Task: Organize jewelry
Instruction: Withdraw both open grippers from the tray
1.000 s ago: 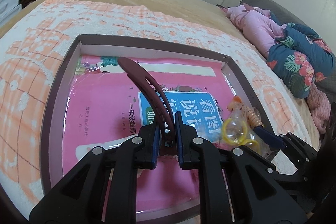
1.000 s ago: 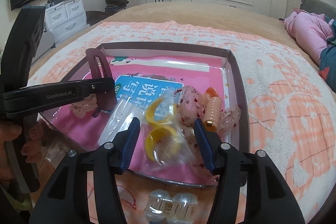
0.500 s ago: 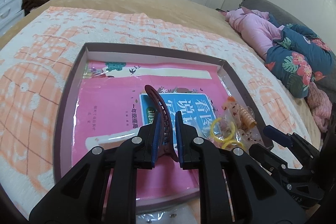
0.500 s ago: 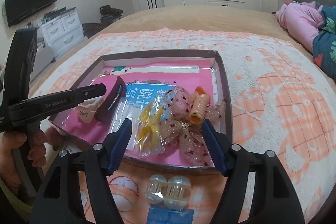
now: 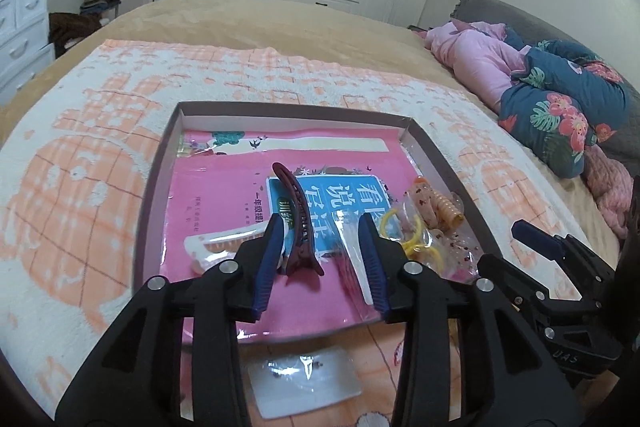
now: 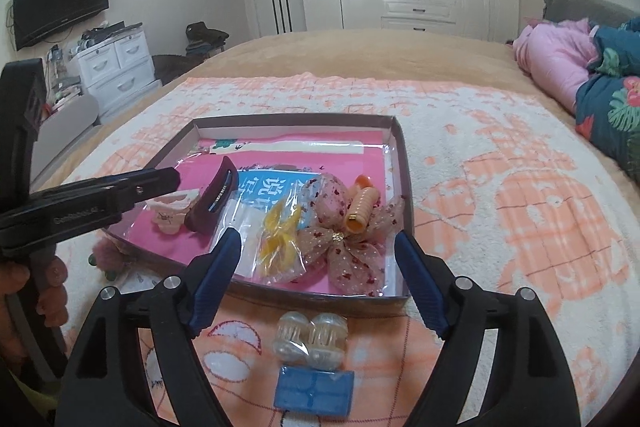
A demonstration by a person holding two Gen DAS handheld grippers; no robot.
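A shallow brown-rimmed box [image 5: 158, 167] lined with a pink book lies on the bed; it also shows in the right wrist view [image 6: 403, 163]. A dark red hair clip [image 5: 301, 227] lies in it, between the fingers of my open left gripper [image 5: 322, 247], which no longer holds it. The clip also shows in the right wrist view [image 6: 212, 201]. Bagged yellow hair rings [image 6: 280, 243], a sequined bow [image 6: 352, 247] and an orange curler [image 6: 360, 209] lie at the box's right side. My right gripper [image 6: 316, 263] is open and empty over the box's near edge.
A bagged pair of clear beaded pieces [image 6: 310, 341] and a blue packet [image 6: 314, 391] lie on the towel in front of the box. A small clear bag [image 5: 304, 381] lies under the left gripper. Pink and floral bedding [image 5: 552, 99] is piled at the right.
My left gripper opened and let go of the dark red clip, which now lies in the box. Both grippers pulled back from the box, and the right one opened wider.
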